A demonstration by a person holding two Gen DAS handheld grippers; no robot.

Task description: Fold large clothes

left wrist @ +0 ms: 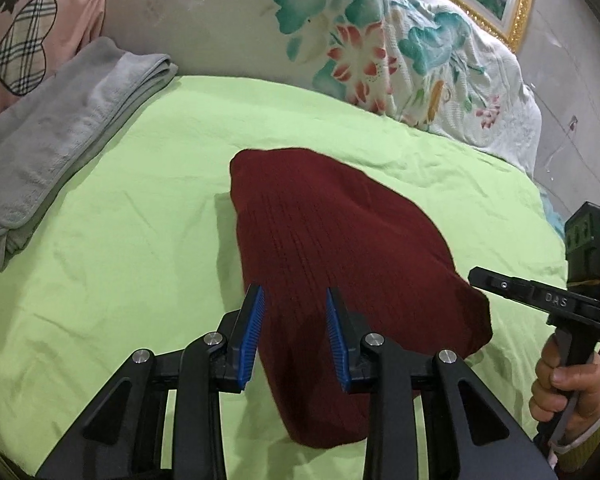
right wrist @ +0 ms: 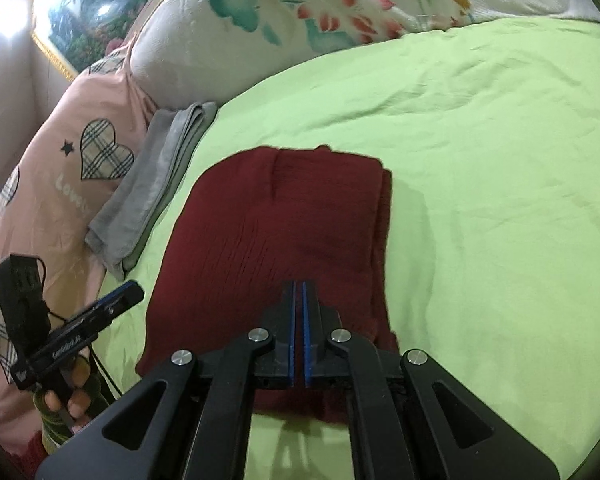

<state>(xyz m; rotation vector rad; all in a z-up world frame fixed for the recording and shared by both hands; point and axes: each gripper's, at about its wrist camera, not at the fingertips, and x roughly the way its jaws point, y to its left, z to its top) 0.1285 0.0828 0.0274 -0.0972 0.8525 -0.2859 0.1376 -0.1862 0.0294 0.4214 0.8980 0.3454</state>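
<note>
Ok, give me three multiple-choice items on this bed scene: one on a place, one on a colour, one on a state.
1. Where is the grey folded towel?
A. on the sweater
B. between the sweater and the pink pillow
C. on the floral quilt

2. What colour is the folded sweater?
A. dark red
B. navy
C. white

3. How do the right gripper's jaws stand?
A. wide open
B. gripping the towel
C. shut, empty

Answers: 1 B, it lies beside the pink pillow; 2 A, maroon knit; 3 C, its blue pads meet with nothing between.

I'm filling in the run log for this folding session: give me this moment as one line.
garment: dark red sweater folded on green sheet | left tongs: open, empty | right tongs: shut, empty | gray folded towel aside
</note>
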